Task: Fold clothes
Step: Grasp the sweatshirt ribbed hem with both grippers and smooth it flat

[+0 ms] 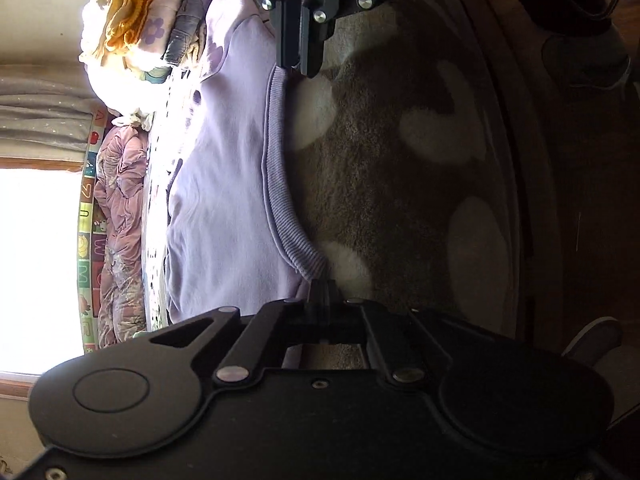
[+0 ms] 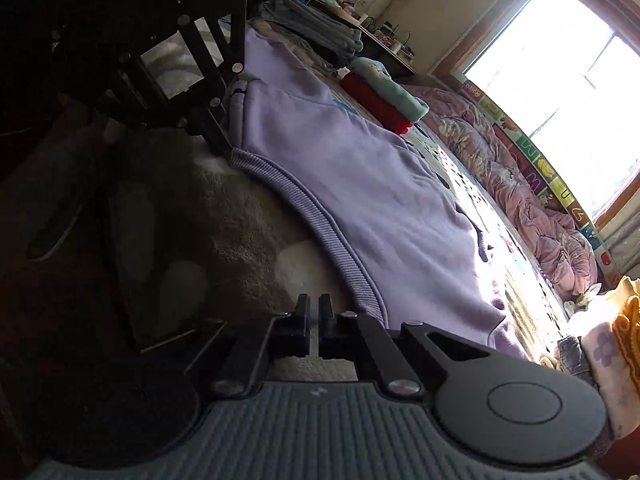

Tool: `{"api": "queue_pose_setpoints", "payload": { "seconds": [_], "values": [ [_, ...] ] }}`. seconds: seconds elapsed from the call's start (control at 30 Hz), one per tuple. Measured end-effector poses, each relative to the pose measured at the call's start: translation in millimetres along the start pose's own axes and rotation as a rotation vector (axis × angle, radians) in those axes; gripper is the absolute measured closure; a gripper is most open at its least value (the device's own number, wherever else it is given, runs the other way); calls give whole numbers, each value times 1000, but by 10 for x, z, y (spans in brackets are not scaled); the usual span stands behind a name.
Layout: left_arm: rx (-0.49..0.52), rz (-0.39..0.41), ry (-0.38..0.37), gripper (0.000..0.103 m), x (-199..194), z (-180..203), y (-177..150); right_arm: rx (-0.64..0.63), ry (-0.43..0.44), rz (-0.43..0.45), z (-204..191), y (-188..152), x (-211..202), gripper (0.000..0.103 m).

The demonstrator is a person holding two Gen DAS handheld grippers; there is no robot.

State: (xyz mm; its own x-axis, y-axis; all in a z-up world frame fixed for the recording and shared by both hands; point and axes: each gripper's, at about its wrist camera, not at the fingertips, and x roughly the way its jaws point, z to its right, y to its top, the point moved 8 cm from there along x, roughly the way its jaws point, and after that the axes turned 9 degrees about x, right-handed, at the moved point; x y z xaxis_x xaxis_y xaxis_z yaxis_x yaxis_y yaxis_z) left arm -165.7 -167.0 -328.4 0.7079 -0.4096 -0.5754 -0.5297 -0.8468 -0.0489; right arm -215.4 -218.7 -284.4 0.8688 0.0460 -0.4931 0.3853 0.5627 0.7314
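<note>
Sunlight from a bright window (image 2: 560,92) fell across a bed covered with a plush brown blanket with pale spots (image 1: 400,184), where a lilac sweatshirt (image 1: 228,184) lay spread flat.

At the left gripper (image 1: 320,284), the fingers were pressed narrow at one corner of the sweatshirt's ribbed hem (image 1: 280,192), apparently pinching the cloth, though the contact itself was partly hidden. Seen from its own camera, the right gripper (image 2: 314,308) had its fingers nearly together with a thin slit between them, just beside the hem's other end; whether they held any fabric I could not tell. From the left camera, however, those fingers reached down to the hem corner.

So each gripper sat at one end of the hem, which ran as the long axis between them, and the body of the sweatshirt stretched away from both toward the window. The next move probably called for lifting both corners together and carrying the hem over the body.

Farther out stood a stack of folded clothes (image 1: 160,20), a crumpled pink quilt (image 2: 520,188), and an alphabet mat (image 2: 532,160) showing letters such as W, M and U. No brand was legible.
</note>
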Motion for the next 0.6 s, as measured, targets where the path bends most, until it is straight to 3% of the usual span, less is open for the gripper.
{"api": "queue_pose_setpoints", "payload": {
  "seconds": [0.03,0.07,0.1,0.13,0.2,0.4,0.47,0.5,0.53,0.6],
  "values": [
    [-17,2,22,95,-23,-24,21,-17,-23,3,13,-5,-7,63],
    [-34,4,43,87,-47,-47,41,-48,-55,-4,44,-41,4,53],
    [-51,7,65,61,-71,-71,62,-80,-69,-15,62,-97,23,47],
    [-57,9,78,51,-72,-86,77,-98,-89,-21,85,-134,42,47],
    [-64,14,100,51,-63,-111,104,-138,-137,-30,140,-205,96,47],
    [61,-12,114,52,162,-18,36,-210,-137,-3,99,-261,333,52],
    [75,-29,109,66,191,-47,-19,-190,-127,-6,128,-244,407,60],
    [78,-54,94,88,224,-55,-74,-160,-112,-19,157,-234,433,69],
    [76,-54,85,93,222,-64,-104,-126,-94,-34,187,-224,456,88],
    [68,-40,70,95,200,-82,-149,-72,-64,-51,221,-192,453,91]
  ]
}}
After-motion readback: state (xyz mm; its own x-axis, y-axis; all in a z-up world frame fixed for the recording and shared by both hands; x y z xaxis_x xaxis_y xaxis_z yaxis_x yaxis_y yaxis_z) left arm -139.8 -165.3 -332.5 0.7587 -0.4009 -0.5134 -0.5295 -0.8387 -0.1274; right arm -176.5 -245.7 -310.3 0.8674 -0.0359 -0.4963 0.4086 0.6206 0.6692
